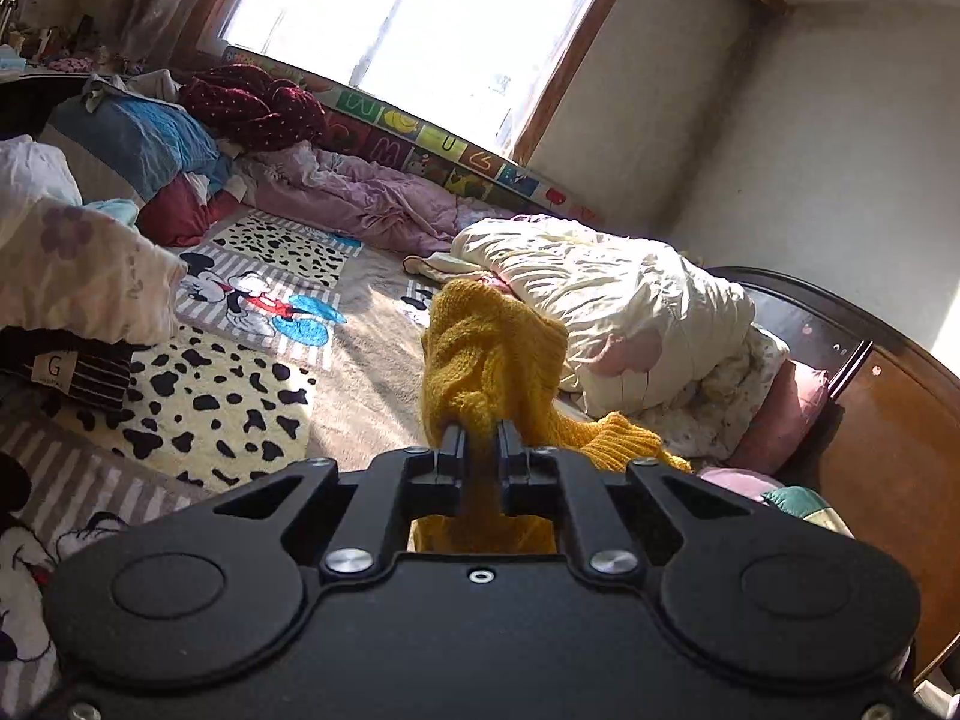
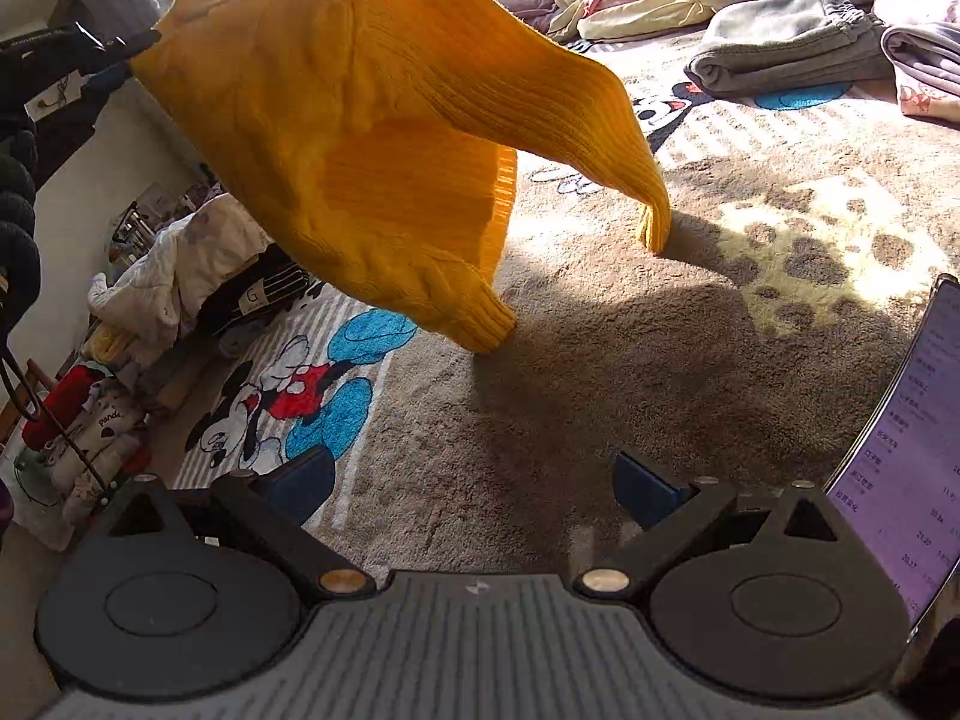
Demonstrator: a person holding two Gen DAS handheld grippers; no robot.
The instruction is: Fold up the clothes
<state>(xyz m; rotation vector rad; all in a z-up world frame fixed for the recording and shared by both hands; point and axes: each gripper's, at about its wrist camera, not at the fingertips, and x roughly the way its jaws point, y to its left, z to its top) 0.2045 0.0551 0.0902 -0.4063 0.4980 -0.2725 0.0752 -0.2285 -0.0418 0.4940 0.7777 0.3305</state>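
Sunlight from the window point(image 1: 420, 18) falls across a bed covered by a plush cartoon-mouse blanket point(image 2: 600, 372), and I can see heaps of laundry round its edges. On my left wrist view, the left hand-held gripper point(image 1: 480, 438) has its fingers drawn close together with a fold of the yellow knit sweater point(image 1: 492, 354) pinched between them; the fabric bunches up just ahead of the fingertips and hangs down below the jaws. A cream duvet point(image 1: 600, 300) lies crumpled behind the sweater, near the dark wooden footboard point(image 1: 870, 396).

From my right wrist view, the sweater point(image 2: 372, 138) hangs in the air above the blanket, held at its upper left corner, with one cuffed sleeve drooping toward the middle of the bed and another reaching right, its tip low over the pile. The right hand-held gripper point(image 2: 474, 489) stands wide open with nothing between its blue pads point(image 2: 648, 495), below the garment and apart from it. Folded grey trousers point(image 2: 792, 36) rest at the far right of the bed. A lit phone screen point(image 2: 912, 462) is mounted at my right edge.
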